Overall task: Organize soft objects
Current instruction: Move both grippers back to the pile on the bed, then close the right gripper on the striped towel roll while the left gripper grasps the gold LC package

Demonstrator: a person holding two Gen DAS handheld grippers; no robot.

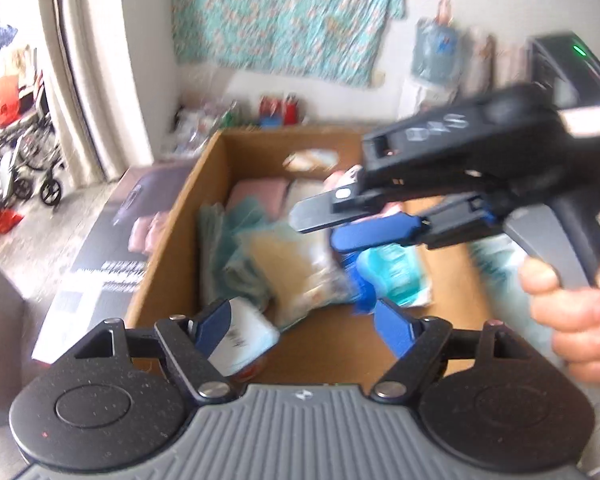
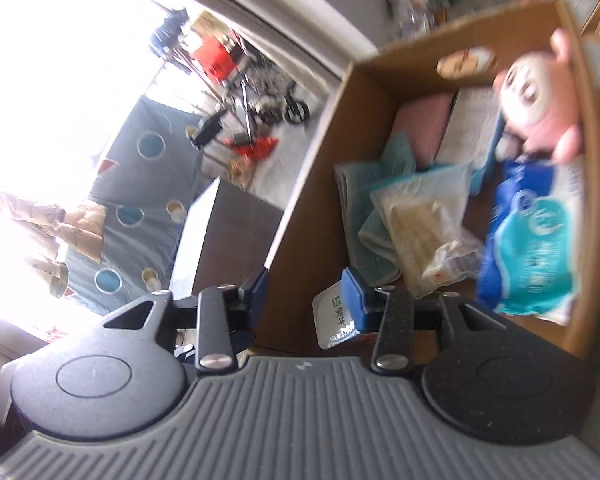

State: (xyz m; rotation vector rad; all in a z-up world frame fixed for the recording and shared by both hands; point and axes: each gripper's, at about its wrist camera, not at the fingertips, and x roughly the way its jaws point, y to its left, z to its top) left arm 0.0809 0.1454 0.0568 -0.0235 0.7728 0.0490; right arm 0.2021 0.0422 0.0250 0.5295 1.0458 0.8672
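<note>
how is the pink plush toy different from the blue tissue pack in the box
The pink plush toy is rounded, with a pale face; the blue tissue pack is a flat-sided plastic-wrapped block with printed lettering. The plush toy sits toward the far end of the cardboard box; the tissue pack lies nearer. Both are inside the box, ungripped.

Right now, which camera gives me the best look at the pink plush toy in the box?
The right wrist view. The pink plush toy shows its pale face and pink body there, lying against the cardboard box wall, though blurred. In the left wrist view the right gripper covers nearly all of it.
</note>
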